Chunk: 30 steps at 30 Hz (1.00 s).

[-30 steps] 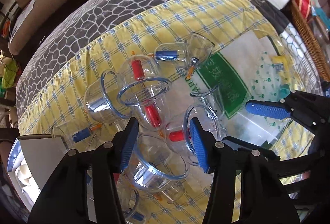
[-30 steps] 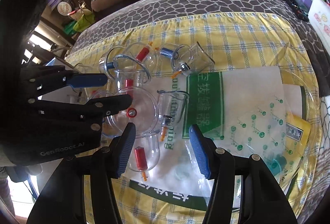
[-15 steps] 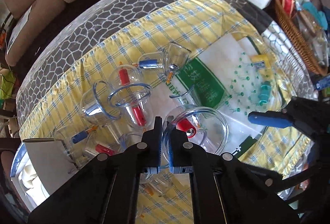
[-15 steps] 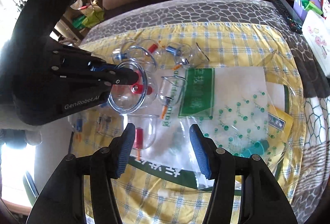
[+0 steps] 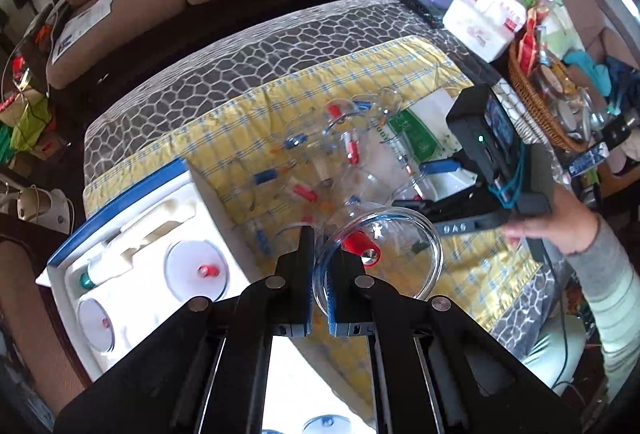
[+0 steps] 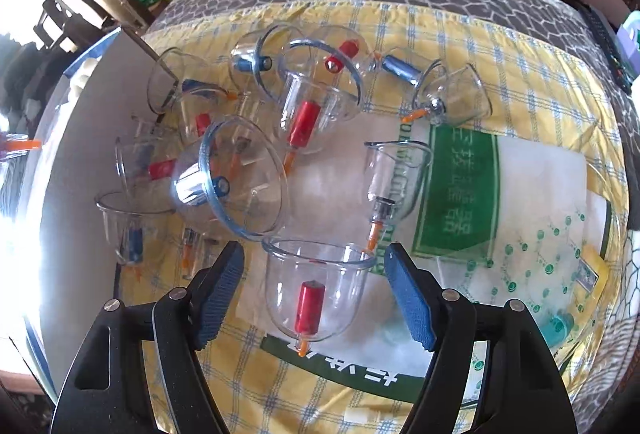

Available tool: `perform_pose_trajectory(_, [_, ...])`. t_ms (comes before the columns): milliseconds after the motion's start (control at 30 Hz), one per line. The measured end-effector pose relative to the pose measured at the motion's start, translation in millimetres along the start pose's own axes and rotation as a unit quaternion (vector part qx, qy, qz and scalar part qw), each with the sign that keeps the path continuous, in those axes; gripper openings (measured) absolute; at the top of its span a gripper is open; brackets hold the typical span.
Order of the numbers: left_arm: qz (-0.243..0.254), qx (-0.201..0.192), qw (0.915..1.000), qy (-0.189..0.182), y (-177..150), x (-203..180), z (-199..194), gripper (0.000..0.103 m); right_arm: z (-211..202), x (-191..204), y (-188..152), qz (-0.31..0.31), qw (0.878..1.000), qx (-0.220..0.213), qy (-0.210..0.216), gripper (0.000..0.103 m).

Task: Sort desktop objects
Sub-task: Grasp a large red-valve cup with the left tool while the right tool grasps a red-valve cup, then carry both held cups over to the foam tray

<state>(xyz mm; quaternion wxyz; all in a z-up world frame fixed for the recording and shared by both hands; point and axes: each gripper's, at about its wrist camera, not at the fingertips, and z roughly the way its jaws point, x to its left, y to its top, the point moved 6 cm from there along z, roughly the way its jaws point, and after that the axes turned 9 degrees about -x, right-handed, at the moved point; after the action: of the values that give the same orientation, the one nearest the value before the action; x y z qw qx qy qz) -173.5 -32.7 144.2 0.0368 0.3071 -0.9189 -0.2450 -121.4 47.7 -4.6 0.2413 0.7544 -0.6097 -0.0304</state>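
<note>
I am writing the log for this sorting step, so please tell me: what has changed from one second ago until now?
The left gripper closed its fingers on the rim of a large clear plastic cup with a red valve and lifted it off the pile, toward the white foam case. The right gripper stayed open and now straddles a smaller clear cup with a red valve. The yellow checked cloth stayed in place.

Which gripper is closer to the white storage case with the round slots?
Left. The left gripper, shut on a large clear cup, is lifted just right of the white storage case; the open right gripper is over the loose cups.
</note>
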Motion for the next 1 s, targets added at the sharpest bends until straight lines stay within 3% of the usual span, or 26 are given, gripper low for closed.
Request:
perform_pose_trajectory(67, [-0.008, -0.001, 0.9999, 0.007, -18.9, 19.0, -16.3, 0.005, 1.9, -1.0, 0.0, 0.000, 1.000, 0.010, -0.011, 0.061])
perform_pose_trajectory(233, [-0.044, 0.000, 0.9990, 0.013, -70.4, 66.1, -52.7, 0.005, -20.8, -2.7, -3.9, 0.003, 1.000, -0.014, -0.019, 0.060])
perform_pose_trajectory(433, [-0.086, 0.017, 0.9954, 0.038, -134.7, 119.5, -74.5, 0.005, -85.4, 15.5, -3.5, -0.018, 0.996, -0.082, -0.024, 0.060])
perform_pose_trajectory(700, [-0.121, 0.022, 0.9915, 0.044, -184.8, 155.2, -95.2, 0.005, -150.3, 144.9, 20.0, -0.090, 0.976, -0.189, 0.058, 0.060])
perform_pose_trajectory(1000, [-0.132, 0.046, 0.9896, 0.036, -246.7, 163.7, -104.3, 0.005, -135.9, 277.6, 8.2, -0.141, 0.950, -0.243, 0.138, 0.060])
